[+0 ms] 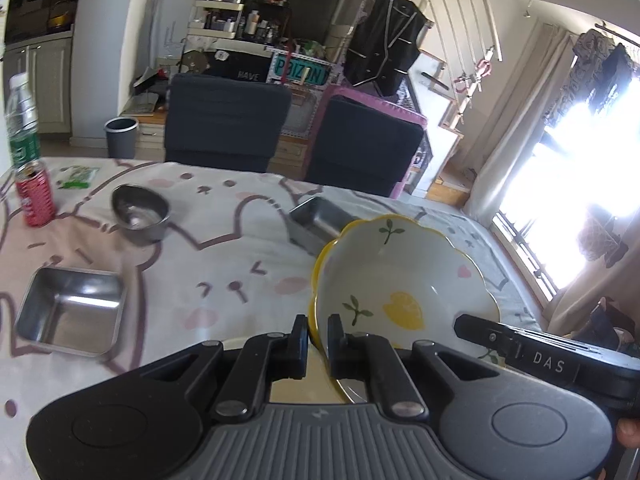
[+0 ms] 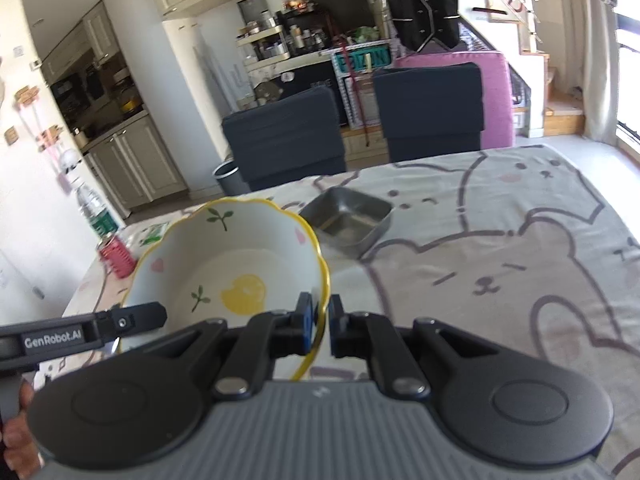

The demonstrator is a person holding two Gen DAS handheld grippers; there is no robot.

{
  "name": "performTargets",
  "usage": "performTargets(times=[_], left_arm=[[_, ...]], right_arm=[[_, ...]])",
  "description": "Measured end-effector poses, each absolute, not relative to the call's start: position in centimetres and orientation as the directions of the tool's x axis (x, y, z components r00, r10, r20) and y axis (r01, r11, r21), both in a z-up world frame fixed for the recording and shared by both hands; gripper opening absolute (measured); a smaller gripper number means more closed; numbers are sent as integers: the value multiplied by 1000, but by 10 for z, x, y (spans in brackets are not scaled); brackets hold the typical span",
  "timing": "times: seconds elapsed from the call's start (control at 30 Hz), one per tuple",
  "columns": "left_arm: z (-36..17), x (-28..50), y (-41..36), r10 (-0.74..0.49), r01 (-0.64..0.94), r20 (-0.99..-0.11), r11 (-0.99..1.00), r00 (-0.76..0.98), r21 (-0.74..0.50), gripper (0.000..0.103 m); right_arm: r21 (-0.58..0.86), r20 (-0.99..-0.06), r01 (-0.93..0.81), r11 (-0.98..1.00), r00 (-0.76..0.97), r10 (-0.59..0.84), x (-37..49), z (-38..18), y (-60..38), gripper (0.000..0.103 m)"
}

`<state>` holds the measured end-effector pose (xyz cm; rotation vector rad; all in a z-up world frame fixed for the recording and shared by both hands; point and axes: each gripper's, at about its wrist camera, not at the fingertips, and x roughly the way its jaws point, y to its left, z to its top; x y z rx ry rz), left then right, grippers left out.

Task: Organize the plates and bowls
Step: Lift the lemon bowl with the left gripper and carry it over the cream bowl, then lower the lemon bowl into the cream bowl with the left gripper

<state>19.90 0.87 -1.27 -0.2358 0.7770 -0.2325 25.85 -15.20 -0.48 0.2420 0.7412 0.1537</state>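
Note:
A white ceramic bowl (image 1: 404, 280) with a yellow scalloped rim and lemon print is held tilted above the table. My left gripper (image 1: 318, 330) is shut on its left rim. My right gripper (image 2: 322, 312) is shut on the right rim of the same bowl (image 2: 228, 264). The right gripper's finger shows in the left wrist view (image 1: 516, 340). A round steel bowl (image 1: 140, 212), a square steel dish (image 1: 70, 316) at the near left, and another steel dish (image 1: 320, 220), behind the bowl, sit on the table; that far dish also shows in the right wrist view (image 2: 348, 220).
The table has a bear-print cloth (image 2: 500, 264). A red can (image 1: 36, 196), a plastic water bottle (image 1: 22, 120) and a green packet (image 1: 76, 176) stand at the far left. Two dark chairs (image 1: 228, 120) line the far edge. A grey bin (image 1: 122, 138) stands on the floor.

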Motion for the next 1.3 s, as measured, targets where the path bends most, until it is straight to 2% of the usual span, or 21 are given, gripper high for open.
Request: performTargets(times=[0.47, 0.7, 1.3], left_arm=[[-57, 184, 61, -253, 32, -756, 955, 603, -293, 10], [-79, 192, 59, -241, 53, -807, 966, 539, -253, 12], [-108, 203, 44, -216, 90, -870, 976, 444, -196, 18]], right_arm=[[229, -747, -150, 962, 606, 273, 263, -40, -91, 10], [194, -776, -168, 966, 576, 256, 268, -54, -77, 10], [137, -830, -146, 980, 523, 194, 282, -73, -70, 10]])
